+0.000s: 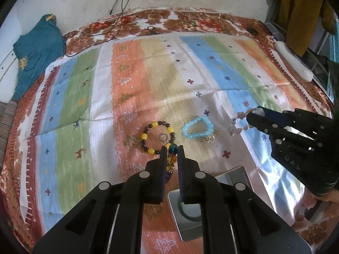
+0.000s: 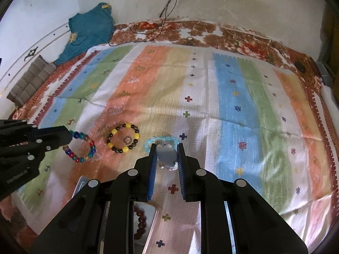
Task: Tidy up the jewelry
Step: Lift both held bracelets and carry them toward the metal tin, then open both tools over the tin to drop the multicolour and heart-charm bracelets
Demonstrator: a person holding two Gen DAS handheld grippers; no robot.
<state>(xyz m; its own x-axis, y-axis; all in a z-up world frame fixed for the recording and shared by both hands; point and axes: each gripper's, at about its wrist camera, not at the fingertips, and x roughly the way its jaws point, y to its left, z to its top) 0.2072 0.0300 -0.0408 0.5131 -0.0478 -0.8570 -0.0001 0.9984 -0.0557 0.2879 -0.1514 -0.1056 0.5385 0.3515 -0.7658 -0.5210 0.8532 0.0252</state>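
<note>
My left gripper (image 1: 172,148) is shut on a multicolour bead bracelet (image 1: 172,158) with blue and amber beads, which hangs just above the striped cloth. The right wrist view shows that bracelet (image 2: 81,148) hanging from the left gripper (image 2: 68,136). My right gripper (image 2: 167,146) is shut on a pale bracelet with a grey-blue stone (image 2: 167,155). In the left wrist view its pinkish beads (image 1: 239,124) hang from the right gripper (image 1: 254,114). A yellow-and-dark bracelet (image 1: 157,137) (image 2: 123,137) and a light blue bracelet (image 1: 197,128) (image 2: 161,140) lie on the cloth.
A shiny metal tray (image 1: 184,230) (image 2: 151,208) sits below both grippers, holding a green ring (image 1: 188,214) and a dark red bracelet (image 2: 141,220). A small clear ring (image 1: 162,136) lies inside the yellow bracelet. A teal garment (image 2: 89,29) and cables lie along the far wall.
</note>
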